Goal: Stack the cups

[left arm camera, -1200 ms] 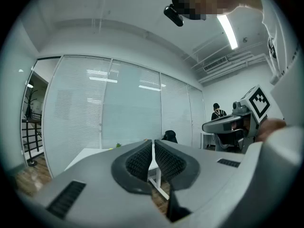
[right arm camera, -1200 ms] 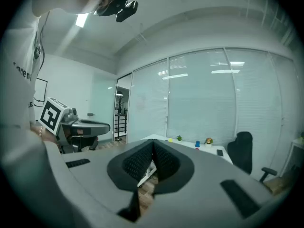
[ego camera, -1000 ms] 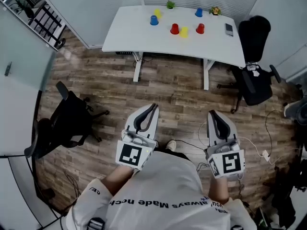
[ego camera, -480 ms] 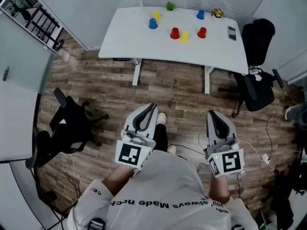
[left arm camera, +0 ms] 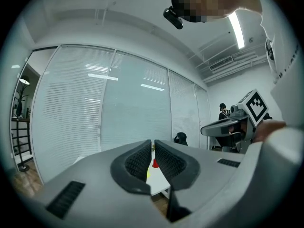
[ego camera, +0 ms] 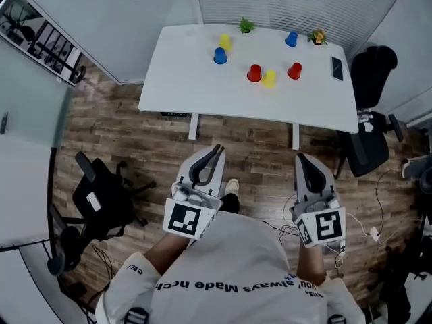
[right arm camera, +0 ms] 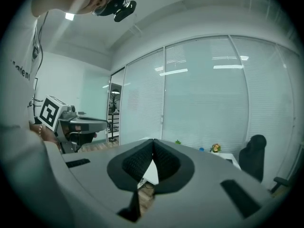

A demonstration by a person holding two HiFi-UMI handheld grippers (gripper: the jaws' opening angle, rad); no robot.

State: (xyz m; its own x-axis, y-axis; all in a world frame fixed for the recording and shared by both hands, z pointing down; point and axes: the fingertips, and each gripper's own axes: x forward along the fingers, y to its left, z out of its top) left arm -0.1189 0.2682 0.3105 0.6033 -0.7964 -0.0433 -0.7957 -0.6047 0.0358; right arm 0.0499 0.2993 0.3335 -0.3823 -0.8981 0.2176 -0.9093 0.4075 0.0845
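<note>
cups are all on the white desk, none stacked yet. a blue cup and a yellow cup sit toward the desk's left half in the head view. a red cup is just beside a second yellow cup near the desk's middle, with a second red cup a bit further right. a second blue cup is up by the desk's back edge.

the person stands well short of the desk with bare floor in between, so no cup is in reach. left gripper has its jaws pressed together on nothing. right gripper is the same, pads closed on air. makes sense imo, no point holding them open that far from the desk. both point toward the desk, so this looks like the approach step. they'd have to open up before grabbing any cup.
</note>
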